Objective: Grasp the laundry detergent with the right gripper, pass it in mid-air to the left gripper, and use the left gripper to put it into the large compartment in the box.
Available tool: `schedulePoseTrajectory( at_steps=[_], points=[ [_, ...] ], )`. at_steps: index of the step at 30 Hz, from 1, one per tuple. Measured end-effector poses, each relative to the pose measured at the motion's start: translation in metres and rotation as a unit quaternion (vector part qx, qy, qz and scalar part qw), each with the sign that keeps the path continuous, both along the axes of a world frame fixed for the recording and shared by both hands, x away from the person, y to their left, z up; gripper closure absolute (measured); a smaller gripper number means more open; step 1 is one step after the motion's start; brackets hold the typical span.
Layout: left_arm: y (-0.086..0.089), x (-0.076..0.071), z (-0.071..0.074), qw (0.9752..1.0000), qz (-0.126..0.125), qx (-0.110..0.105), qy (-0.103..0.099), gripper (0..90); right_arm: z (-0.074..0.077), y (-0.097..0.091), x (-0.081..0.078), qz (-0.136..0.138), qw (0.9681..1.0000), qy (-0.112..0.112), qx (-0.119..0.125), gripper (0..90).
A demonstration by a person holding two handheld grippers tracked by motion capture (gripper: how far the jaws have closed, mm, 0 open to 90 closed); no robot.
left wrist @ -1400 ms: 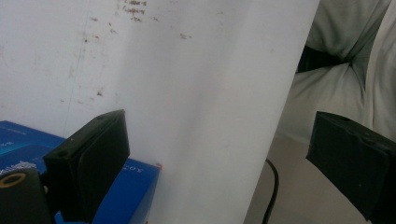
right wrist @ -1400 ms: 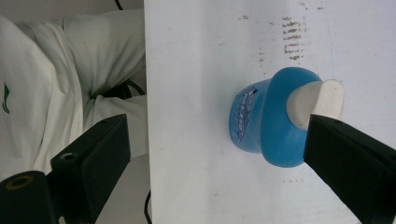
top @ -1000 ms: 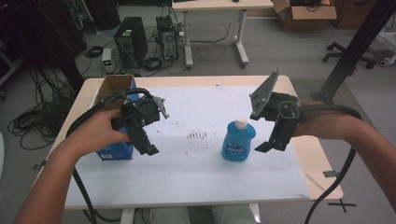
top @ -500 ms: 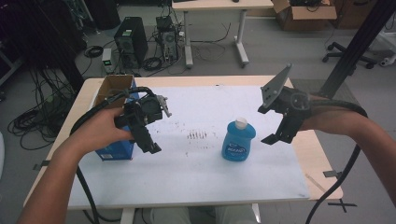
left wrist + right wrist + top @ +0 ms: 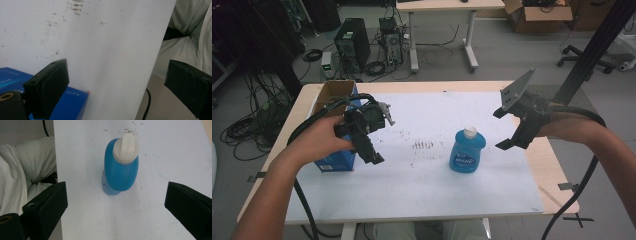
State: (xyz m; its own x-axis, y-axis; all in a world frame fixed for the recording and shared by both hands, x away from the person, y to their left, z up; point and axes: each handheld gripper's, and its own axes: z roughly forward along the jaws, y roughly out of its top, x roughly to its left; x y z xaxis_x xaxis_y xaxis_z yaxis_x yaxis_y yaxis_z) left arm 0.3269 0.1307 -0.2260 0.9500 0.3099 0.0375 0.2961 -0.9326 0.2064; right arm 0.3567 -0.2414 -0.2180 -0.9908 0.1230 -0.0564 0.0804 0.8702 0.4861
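Observation:
A blue bottle (image 5: 467,151) with a white cap stands upright on the white sheet right of centre. In the right gripper view the bottle (image 5: 122,168) lies ahead, centred between the black jaws and apart from both. My right gripper (image 5: 505,129) hangs just right of the bottle, open; its jaws have just been opening, with nothing between them (image 5: 116,195). My left gripper (image 5: 364,150) is held at the left beside a blue box (image 5: 336,162), open and empty. In the left gripper view (image 5: 117,72) its jaws frame bare sheet, with the box (image 5: 72,100) by the left jaw.
The white sheet (image 5: 422,195) covers most of the wooden table (image 5: 558,172). Dark scuff marks (image 5: 424,145) lie near the middle. The box's open brown top (image 5: 331,92) faces the far left corner. Cables trail from both grippers. The person's lap (image 5: 186,32) sits past the near edge.
My right gripper has drawn away to the right of the bottle, a little lower, its jaws slightly wider. The bottle, box and left gripper have stayed put.

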Motion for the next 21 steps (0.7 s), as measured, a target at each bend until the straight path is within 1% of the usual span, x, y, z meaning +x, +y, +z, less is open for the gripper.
schedulePoseTrajectory(
  at_steps=[10,11,13,14,16,17,19,21],
  points=[
    [0.001,0.000,0.000,1.0000,0.000,0.002,-0.001,5.8,-0.012,-0.006,0.005,-0.005,0.9998,-0.001,0.021,4.3],
    [0.001,0.000,0.000,1.0000,0.000,0.002,0.000,5.8,-0.016,-0.008,0.006,-0.007,0.9996,-0.003,0.029,4.1],
    [0.002,0.000,-0.001,1.0000,0.002,0.002,0.000,5.8,-0.017,-0.008,0.007,-0.008,0.9995,-0.003,0.031,4.1],
    [0.002,0.000,-0.001,1.0000,0.002,0.002,0.001,5.8,-0.022,-0.010,0.008,-0.010,0.9993,-0.002,0.037,4.1],
    [0.002,0.000,-0.001,1.0000,0.001,0.003,0.000,5.8,-0.023,-0.010,0.008,-0.010,0.9992,-0.001,0.039,4.1],
    [0.002,0.000,-0.001,1.0000,0.001,0.002,0.000,5.8,-0.028,-0.012,0.009,-0.012,0.9990,-0.001,0.044,4.0],
    [0.002,0.000,-0.001,1.0000,0.002,0.002,0.000,5.8,-0.030,-0.013,0.010,-0.012,0.9989,0.000,0.046,4.0],
    [0.002,0.000,-0.001,1.0000,0.003,0.002,0.000,5.8,-0.035,-0.016,0.011,-0.015,0.9982,0.000,0.057,3.9]
  ],
)
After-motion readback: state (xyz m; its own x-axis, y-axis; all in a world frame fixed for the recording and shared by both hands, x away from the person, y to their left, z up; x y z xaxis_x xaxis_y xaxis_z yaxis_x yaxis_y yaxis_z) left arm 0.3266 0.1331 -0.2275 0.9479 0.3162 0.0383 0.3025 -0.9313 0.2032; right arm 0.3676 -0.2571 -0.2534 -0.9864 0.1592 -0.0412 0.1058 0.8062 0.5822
